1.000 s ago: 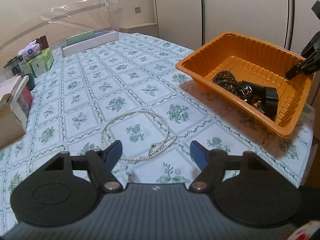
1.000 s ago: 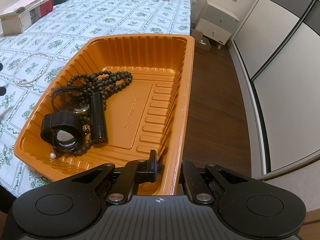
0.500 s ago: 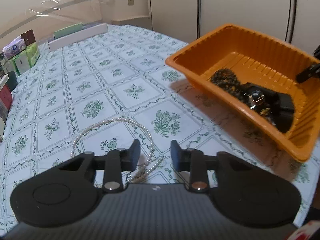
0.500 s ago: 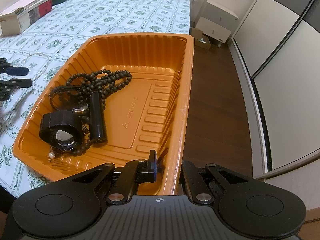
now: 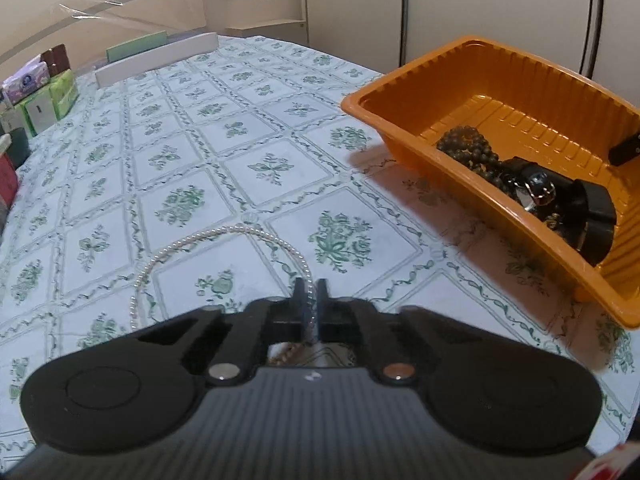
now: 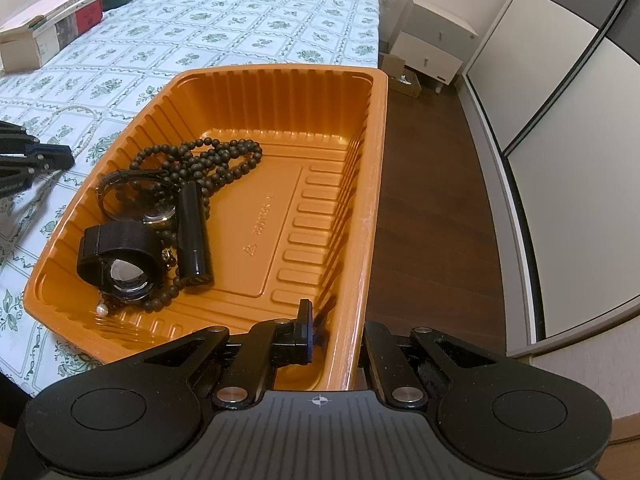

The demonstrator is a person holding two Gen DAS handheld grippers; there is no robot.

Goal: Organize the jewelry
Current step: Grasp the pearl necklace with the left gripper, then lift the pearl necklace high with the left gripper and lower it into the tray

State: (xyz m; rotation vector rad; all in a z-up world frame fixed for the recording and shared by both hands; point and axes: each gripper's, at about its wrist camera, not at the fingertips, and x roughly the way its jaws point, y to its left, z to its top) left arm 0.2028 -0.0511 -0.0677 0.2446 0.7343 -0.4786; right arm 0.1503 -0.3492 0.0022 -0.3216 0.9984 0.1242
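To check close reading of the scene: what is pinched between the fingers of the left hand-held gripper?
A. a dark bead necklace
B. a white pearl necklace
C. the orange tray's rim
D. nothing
B: the left hand-held gripper is shut on the white pearl necklace lying on the tablecloth.

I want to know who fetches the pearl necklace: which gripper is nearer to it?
Left. The left gripper is shut on the pearl necklace; the right gripper clamps the orange tray rim, away from it.
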